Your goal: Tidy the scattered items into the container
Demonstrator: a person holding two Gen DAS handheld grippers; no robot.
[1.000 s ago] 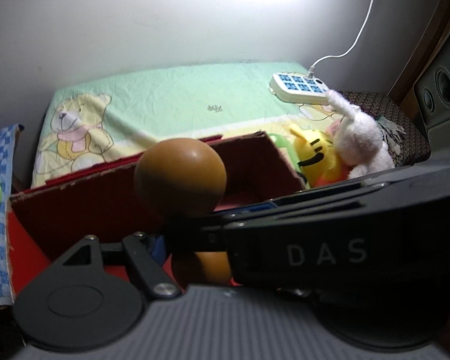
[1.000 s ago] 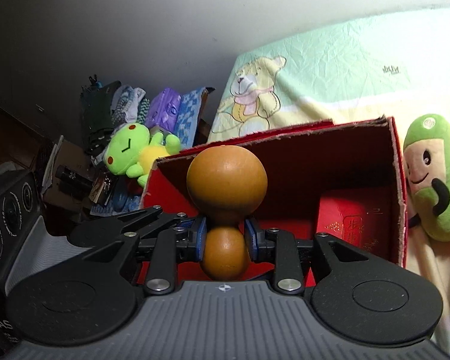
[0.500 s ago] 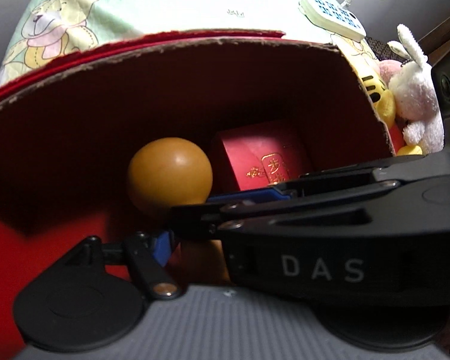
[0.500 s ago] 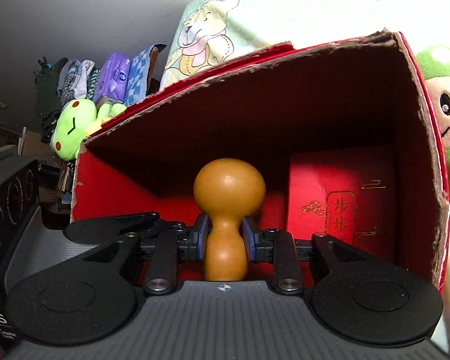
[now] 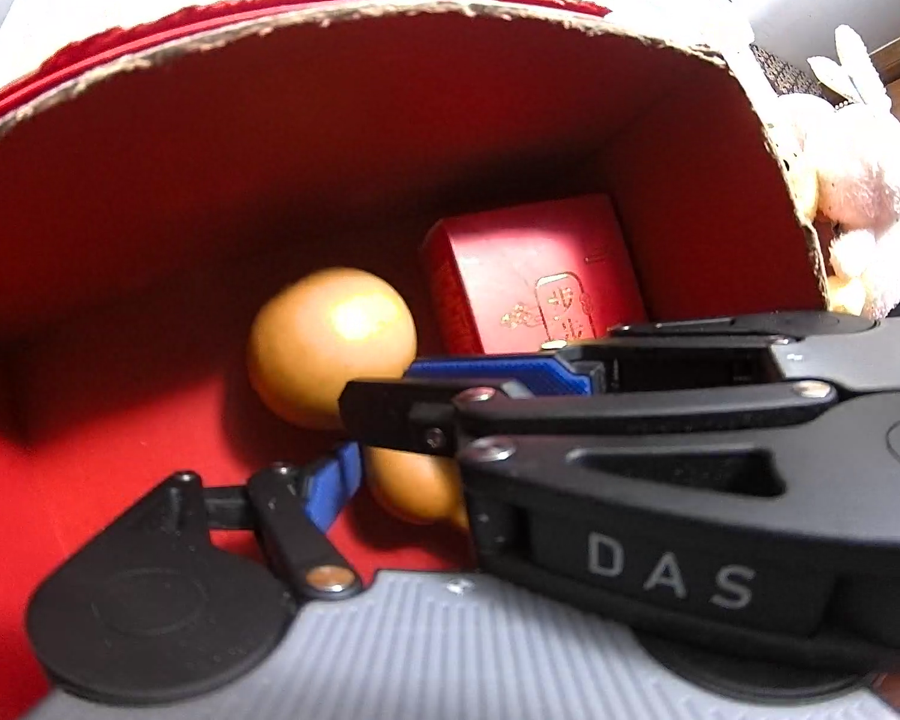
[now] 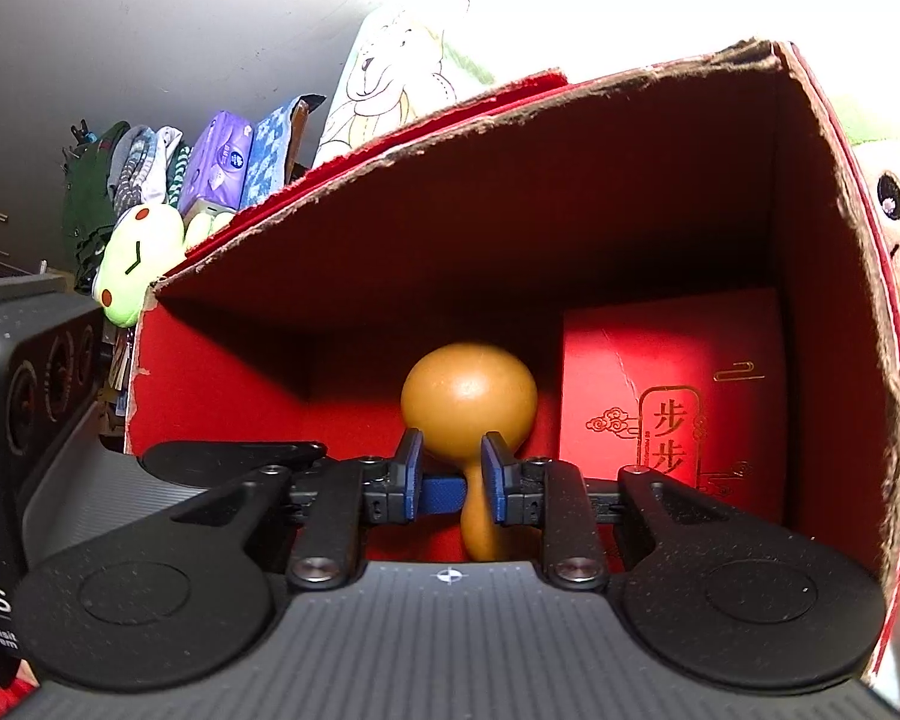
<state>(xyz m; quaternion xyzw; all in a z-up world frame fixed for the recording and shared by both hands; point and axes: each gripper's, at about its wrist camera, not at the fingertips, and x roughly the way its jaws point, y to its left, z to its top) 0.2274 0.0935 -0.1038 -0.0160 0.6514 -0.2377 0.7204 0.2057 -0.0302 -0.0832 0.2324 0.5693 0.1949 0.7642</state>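
Right hand-held gripper [image 6: 450,474] is clamped on the gourd [image 6: 468,396] at its narrow waist, low inside the red box [image 6: 834,252]. Left hand-held gripper [image 5: 360,438] stands apart, gourd between its pads. We judge the gourd light, hard, smooth: waist grips best. One gourd, one red packet [image 6: 672,396] beyond.

I count one open red cardboard box [image 6: 822,192] and, inside it, one tan hourglass-shaped gourd [image 6: 468,396] and one small red packet with gold lettering [image 6: 672,396]. Outside I see three plush toys: one lime-green frog [image 6: 141,261], one pink-white rabbit [image 5: 852,180], one green-and-white figure [image 6: 897,210]. One purple tissue pack [image 6: 222,162].
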